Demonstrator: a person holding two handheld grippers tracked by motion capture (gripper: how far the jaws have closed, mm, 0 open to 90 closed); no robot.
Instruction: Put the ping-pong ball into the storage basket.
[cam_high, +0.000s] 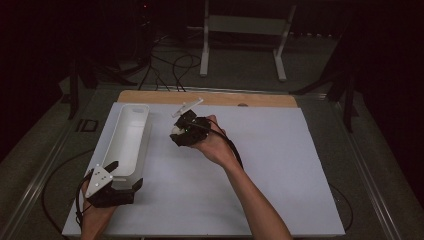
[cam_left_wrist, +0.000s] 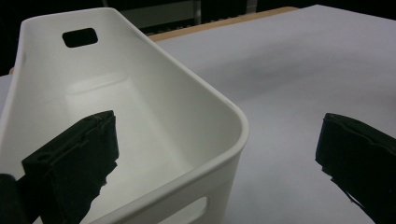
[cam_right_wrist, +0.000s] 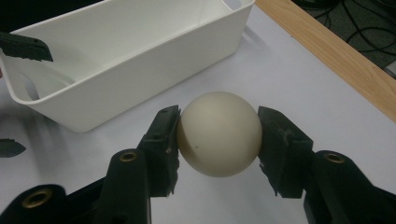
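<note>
Presently the right gripper (cam_right_wrist: 218, 135) pinches the cream ball (cam_right_wrist: 218, 133) between both pads, above the white sheet. The white bin (cam_high: 131, 131) lies just to its left, long axis running away from the person. The left gripper (cam_left_wrist: 215, 154) (jaws spread) straddles the bin's near corner, touching nothing.

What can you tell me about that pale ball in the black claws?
The ball is round, smooth and cream-white, with a matt, plastic-like look and one tiny dark speck low on its left. The right gripper clamps it, one black pad pressing each side. It hangs just above the white table sheet, beside the long white bin and apart from it. In the high view it shows as a pale spot at the gripper's tip.
</note>
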